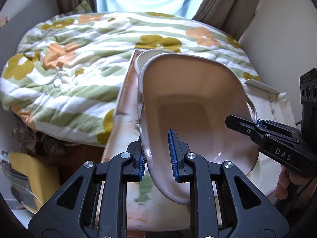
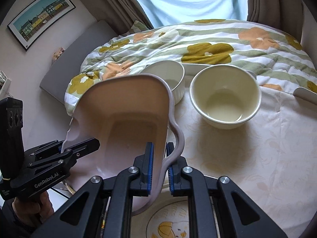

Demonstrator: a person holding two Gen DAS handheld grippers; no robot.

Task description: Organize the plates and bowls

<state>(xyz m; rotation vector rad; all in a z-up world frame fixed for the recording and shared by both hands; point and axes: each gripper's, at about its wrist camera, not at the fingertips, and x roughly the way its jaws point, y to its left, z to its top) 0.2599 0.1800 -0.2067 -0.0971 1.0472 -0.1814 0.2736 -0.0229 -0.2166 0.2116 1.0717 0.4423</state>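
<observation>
A pale pink baking dish with wavy handles is held up off the table between both grippers. My left gripper is shut on its left rim; it also shows in the right wrist view. My right gripper is shut on the right rim beside the handle; it also shows in the left wrist view. A cream round bowl and a white ribbed bowl stand on the table behind the dish. A plate with a yellow picture lies under my right gripper.
The table has a cream patterned cloth. A flowered green-striped quilt covers the bed behind it. White tray edges lie at the table's far side. A yellow box stands low on the left.
</observation>
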